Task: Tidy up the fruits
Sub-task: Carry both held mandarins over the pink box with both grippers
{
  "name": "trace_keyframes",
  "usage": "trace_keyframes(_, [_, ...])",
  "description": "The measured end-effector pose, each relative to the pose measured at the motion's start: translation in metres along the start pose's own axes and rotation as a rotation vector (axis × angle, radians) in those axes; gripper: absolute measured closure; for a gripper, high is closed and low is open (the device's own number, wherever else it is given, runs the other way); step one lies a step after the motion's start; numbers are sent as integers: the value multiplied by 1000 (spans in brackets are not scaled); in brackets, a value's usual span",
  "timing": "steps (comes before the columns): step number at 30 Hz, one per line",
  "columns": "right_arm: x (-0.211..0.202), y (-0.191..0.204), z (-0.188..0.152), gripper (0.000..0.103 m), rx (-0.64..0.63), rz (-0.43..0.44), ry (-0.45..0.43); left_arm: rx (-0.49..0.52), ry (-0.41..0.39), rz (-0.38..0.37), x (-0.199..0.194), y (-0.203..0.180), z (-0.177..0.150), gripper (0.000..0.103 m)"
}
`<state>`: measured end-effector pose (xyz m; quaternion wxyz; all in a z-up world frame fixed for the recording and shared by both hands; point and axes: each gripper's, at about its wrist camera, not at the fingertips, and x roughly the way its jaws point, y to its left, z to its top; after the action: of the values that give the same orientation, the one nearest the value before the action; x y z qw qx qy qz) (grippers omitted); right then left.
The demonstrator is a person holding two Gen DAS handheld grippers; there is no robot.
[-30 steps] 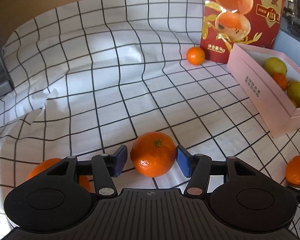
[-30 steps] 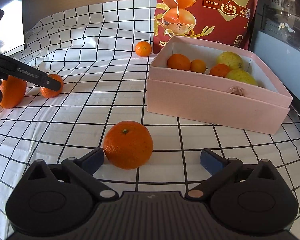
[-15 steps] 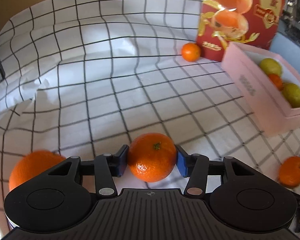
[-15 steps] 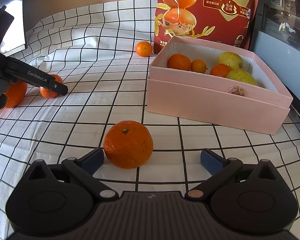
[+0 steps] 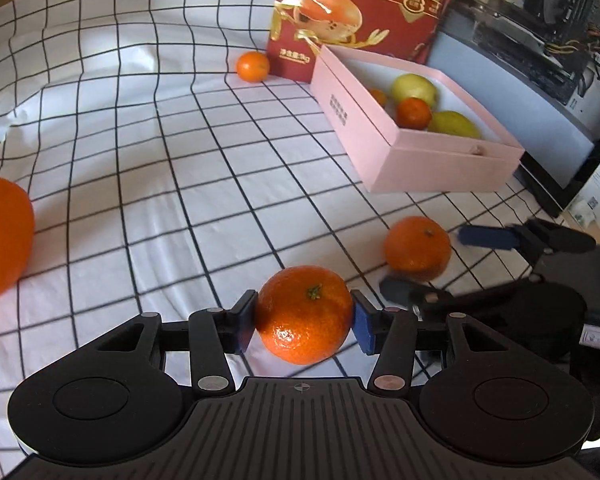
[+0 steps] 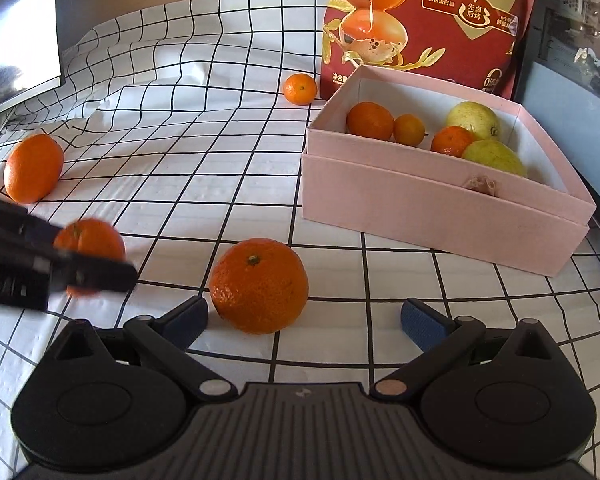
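Note:
My left gripper [image 5: 303, 322] is shut on a mandarin [image 5: 304, 314] and holds it above the checked cloth; it also shows in the right wrist view [image 6: 88, 254]. My right gripper [image 6: 304, 316] is open, with a larger mandarin [image 6: 259, 285] on the cloth between its fingers, close to the left one. That mandarin also shows in the left wrist view [image 5: 417, 250]. The pink box [image 6: 440, 208] holds several oranges and two yellow-green fruits. An orange [image 6: 33, 168] lies at the far left. A small mandarin [image 6: 300, 89] lies by the red bag.
A red snack bag [image 6: 428, 20] stands behind the box. A monitor [image 6: 16, 52] is at the back left. Computer hardware [image 5: 540, 36] stands right of the box. The checked cloth [image 6: 204, 160] is wrinkled at the back.
My left gripper closed on the mandarin, lifted it and swung right toward the box and my right gripper. My right gripper stayed open around its mandarin.

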<state>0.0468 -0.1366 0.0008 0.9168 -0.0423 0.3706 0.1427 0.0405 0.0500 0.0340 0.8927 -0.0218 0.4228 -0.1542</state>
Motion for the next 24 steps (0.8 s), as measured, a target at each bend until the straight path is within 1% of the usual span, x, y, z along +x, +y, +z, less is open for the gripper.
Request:
trace_keyframes(4, [-3, -3, 3, 16, 16, 14, -5, -21, 3, 16, 0, -1, -5, 49])
trace_keyframes(6, [-7, -6, 4, 34, 35, 46, -12, -15, 7, 22, 0, -3, -5, 49])
trace_keyframes(7, [-10, -5, 5, 39, 34, 65, -13, -13, 9, 25, 1, -3, -5, 49])
trace_keyframes(8, [-12, -4, 5, 46, 25, 76, -13, -11, 11, 27, 0, -4, -5, 49])
trace_keyframes(9, [-16, -2, 5, 50, 5, 78, -14, -8, 14, 29, 0, -4, -5, 49])
trace_keyframes(11, [-23, 2, 3, 53, -36, 65, -20, -4, 21, 29, 1, -5, -4, 49])
trace_keyframes(13, [-28, 0, 2, 54, -50, 64, -20, -8, 28, 34, 3, -5, -2, 49])
trace_keyframes(17, [-36, -15, -3, 54, -8, 70, 7, -8, 35, 53, 4, -8, -1, 49])
trace_keyframes(21, [-37, -26, -14, 54, 16, 22, 42, -11, 35, 72, 5, -11, -1, 49])
trace_keyframes(24, [-42, -30, -18, 53, 27, -1, 43, -38, 27, 69, 4, -9, -1, 49])
